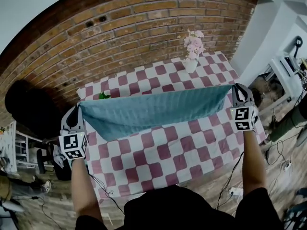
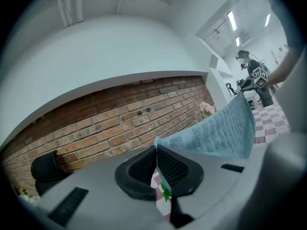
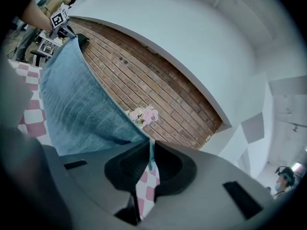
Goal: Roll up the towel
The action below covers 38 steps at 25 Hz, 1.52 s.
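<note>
A blue towel [image 1: 153, 110] hangs stretched in the air above the table, held by its two upper corners. My left gripper [image 1: 78, 110] is shut on the towel's left corner; in the left gripper view the towel [image 2: 225, 133] runs from the closed jaws away to the right. My right gripper [image 1: 233, 92] is shut on the right corner, and in the right gripper view the towel [image 3: 79, 104] spreads off to the left from between the jaws. The towel's lower edge sags just above the checked cloth.
The table carries a pink-and-white checked cloth [image 1: 163, 162]. A white vase of pink flowers [image 1: 192, 49] stands at its far edge before a brick wall [image 1: 124, 28]. A small green thing [image 1: 103, 96] lies at the far left. Chairs and cables lie on the floor around.
</note>
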Each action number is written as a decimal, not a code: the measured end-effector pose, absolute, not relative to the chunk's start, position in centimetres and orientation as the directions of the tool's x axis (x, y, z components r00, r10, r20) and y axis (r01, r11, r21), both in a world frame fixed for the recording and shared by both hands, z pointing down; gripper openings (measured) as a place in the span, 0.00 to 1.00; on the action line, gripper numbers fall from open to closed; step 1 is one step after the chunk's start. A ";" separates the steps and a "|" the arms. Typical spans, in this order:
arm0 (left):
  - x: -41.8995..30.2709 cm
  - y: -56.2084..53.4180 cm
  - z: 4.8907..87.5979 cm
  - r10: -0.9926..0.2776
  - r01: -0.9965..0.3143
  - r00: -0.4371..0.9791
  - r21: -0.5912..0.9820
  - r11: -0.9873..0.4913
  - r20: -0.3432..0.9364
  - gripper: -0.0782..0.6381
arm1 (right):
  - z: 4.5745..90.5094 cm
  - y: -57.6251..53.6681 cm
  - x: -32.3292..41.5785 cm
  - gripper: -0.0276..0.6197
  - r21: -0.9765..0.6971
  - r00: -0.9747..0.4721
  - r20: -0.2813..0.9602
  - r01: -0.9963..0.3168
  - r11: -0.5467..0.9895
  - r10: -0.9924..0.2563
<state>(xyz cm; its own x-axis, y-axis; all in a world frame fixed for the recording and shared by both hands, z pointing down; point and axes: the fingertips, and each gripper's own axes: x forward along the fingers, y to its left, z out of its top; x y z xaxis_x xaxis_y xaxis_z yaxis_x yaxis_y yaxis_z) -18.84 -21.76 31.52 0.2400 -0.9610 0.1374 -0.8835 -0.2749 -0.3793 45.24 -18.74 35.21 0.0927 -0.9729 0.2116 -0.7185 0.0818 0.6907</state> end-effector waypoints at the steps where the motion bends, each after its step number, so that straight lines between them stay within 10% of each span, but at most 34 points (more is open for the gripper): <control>1: -19.2 -22.3 31.8 -0.961 -0.884 0.235 -0.379 -0.273 0.145 0.12 | 35.2 -19.6 45.0 0.09 0.697 0.093 0.219 -0.712 0.088 -0.971; 15: -20.8 -20.8 28.4 -0.955 -0.887 0.293 -0.358 -0.291 0.050 0.12 | 33.7 -22.9 43.4 0.09 0.670 0.014 0.206 -0.731 0.131 -0.978; 38: -21.2 3.1 53.1 -0.784 -0.865 0.303 -0.188 -0.465 0.542 0.13 | 57.6 0.1 43.1 0.10 0.444 -0.203 0.625 -0.701 0.558 -0.753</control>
